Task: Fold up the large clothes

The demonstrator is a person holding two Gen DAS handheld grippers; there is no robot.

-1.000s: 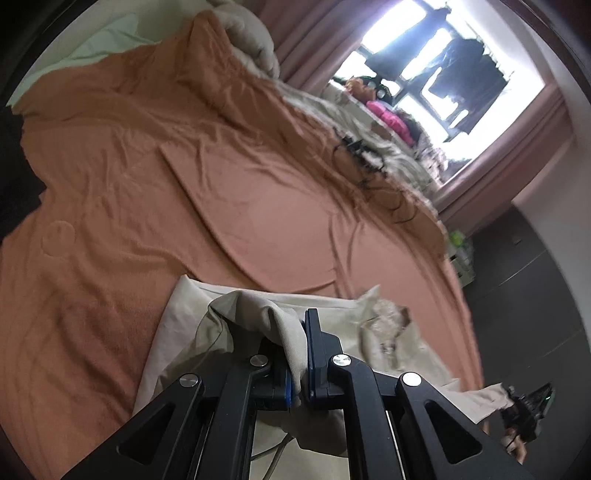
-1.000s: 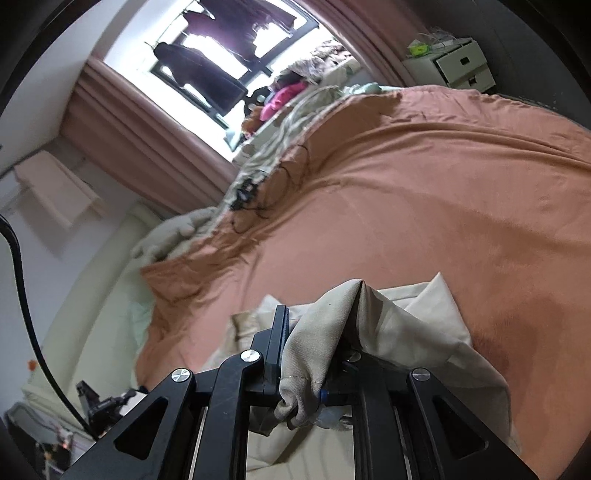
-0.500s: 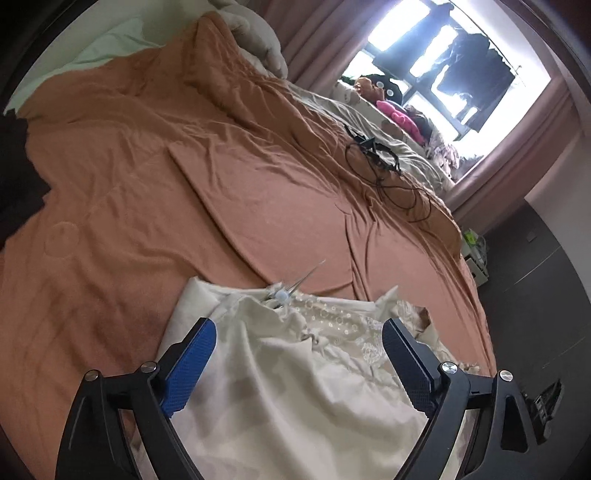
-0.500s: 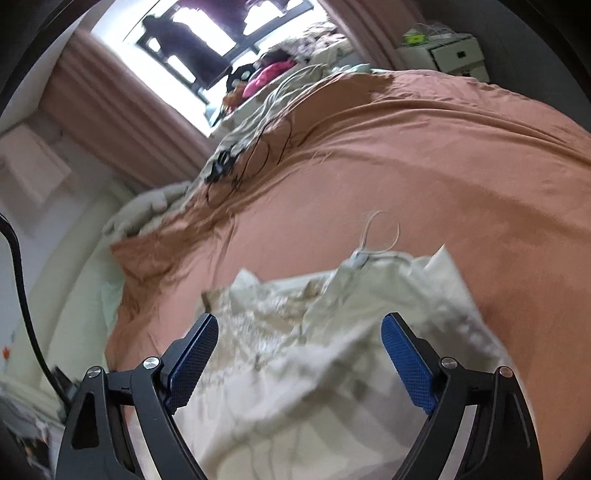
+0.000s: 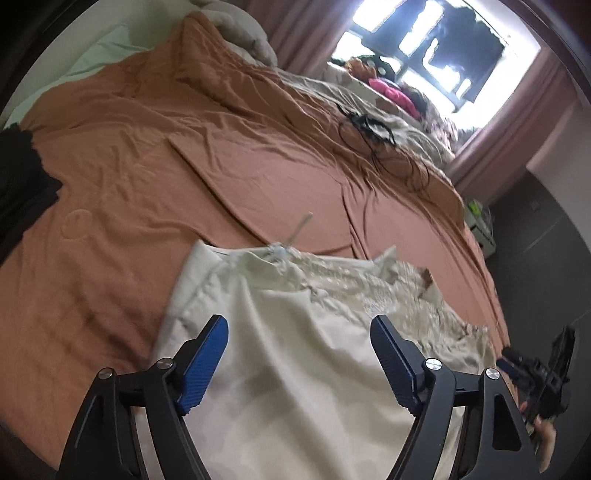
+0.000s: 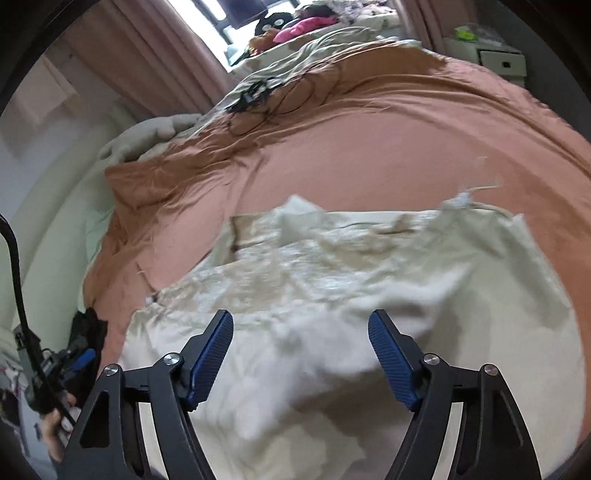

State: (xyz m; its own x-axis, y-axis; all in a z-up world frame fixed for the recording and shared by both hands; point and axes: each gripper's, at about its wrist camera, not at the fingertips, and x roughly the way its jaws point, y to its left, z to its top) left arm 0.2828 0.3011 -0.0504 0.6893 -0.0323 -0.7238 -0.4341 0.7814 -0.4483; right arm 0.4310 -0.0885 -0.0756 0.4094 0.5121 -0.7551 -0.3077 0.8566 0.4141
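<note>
A cream garment [image 5: 295, 339] with lace trim lies spread on the orange bed cover [image 5: 184, 166]. A thin white loop sticks out at its far edge. My left gripper [image 5: 299, 332] hovers over the garment's near part, its jaws wide apart and closing, pads touching nothing. In the right wrist view the same cream garment [image 6: 332, 288] lies rumpled and motion-blurred. My right gripper [image 6: 301, 325] hangs above it, jaws apart and closing, with only loose cloth below them. The other gripper [image 5: 543, 376] shows at the right edge, in a hand.
Black cables [image 5: 373, 133] lie on the far side of the bed cover. A dark garment [image 5: 18, 177] sits at the left edge. Pillows [image 5: 243, 33] are at the head. A white drawer unit [image 6: 495, 59] stands beside the bed, near curtains and a window.
Both grippers let go of the cream cloth they pinched and opened wide. The garment dropped flat onto the bed. The right gripper swung sideways over it; the left shifted a little.
</note>
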